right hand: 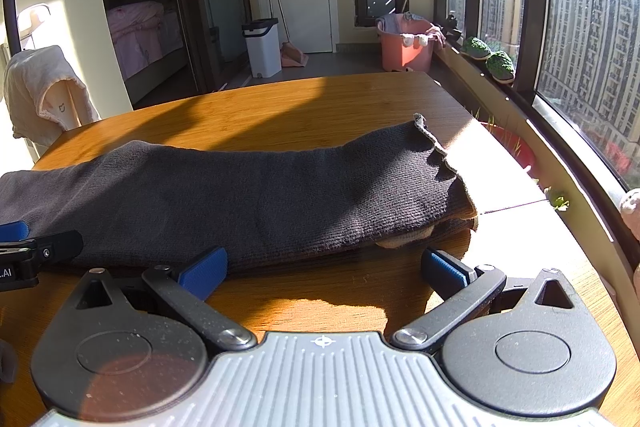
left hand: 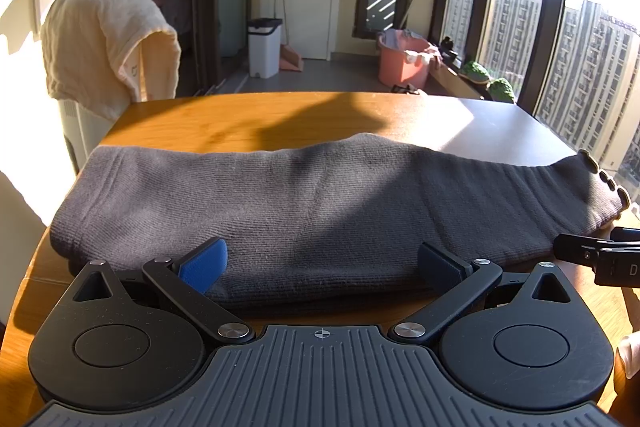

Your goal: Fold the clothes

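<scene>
Closest to me, my left gripper (left hand: pixel 322 265) sits low at the near edge of the dark grey knit garment (left hand: pixel 304 203), jaws spread wide with nothing between them; the blue pads flank the folded near hem, and the left pad looks to be touching the cloth. My right gripper (right hand: pixel 324 269) is just as wide apart and empty, hovering over bare wood just short of the garment's right end, near where a paler lining peeks out from under the scalloped edge (right hand: pixel 440 163).

The garment itself lies across the wooden table (left hand: pixel 224 123) as a long, already doubled band, running left to right in front of both grippers, half in shadow and half in hard sun.

I judge the next move is to pinch the near edge at both ends and carry it over. The risks I see: the layers are stacked, so a shallow bite could catch only the top ply and peel the fold open; the right end lies close to the table's window-side edge, so a drag might pull it off; uneven lifts would skew the band.

Beyond the table, a cream towel (left hand: pixel 104 43) hangs over something at the left, and a pink tub (right hand: pixel 404 45) stands by the window
</scene>
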`<action>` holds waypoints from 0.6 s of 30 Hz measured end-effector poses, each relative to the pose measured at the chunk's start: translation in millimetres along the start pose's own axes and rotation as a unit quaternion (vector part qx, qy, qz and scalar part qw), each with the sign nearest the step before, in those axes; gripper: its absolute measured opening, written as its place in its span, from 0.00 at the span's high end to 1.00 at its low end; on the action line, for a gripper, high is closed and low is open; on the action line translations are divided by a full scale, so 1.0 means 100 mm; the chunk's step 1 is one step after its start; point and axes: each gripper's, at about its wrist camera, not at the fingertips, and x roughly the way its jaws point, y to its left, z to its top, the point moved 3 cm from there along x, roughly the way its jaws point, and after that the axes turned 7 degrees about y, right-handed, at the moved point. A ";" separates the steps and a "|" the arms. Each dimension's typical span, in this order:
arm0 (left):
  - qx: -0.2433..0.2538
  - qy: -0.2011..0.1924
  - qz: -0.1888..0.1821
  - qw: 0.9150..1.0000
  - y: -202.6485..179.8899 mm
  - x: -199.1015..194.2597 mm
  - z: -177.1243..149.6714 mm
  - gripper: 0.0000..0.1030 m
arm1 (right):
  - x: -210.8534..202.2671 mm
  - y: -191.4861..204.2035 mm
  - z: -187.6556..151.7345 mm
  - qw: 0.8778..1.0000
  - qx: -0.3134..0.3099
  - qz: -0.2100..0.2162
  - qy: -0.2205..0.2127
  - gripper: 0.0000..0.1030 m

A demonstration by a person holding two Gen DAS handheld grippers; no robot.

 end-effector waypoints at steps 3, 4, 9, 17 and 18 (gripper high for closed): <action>-0.001 0.000 -0.001 1.000 0.01 0.00 0.00 0.00 | 0.00 0.00 0.00 1.000 0.001 0.000 -0.001 0.00; -0.002 -0.001 -0.003 1.000 0.01 0.00 0.00 0.00 | 0.00 0.00 0.00 1.000 0.001 0.001 -0.001 0.00; -0.003 0.000 -0.003 1.000 0.01 0.00 0.00 0.00 | -0.01 -0.02 -0.01 1.000 0.004 0.006 -0.002 0.00; 0.010 0.005 0.013 1.000 -0.03 0.02 0.00 0.00 | 0.00 -0.02 -0.01 1.000 -0.010 0.010 0.005 0.00; 0.011 0.006 0.015 1.000 -0.04 0.02 0.00 0.00 | 0.00 -0.01 -0.01 1.000 -0.015 0.010 0.007 0.00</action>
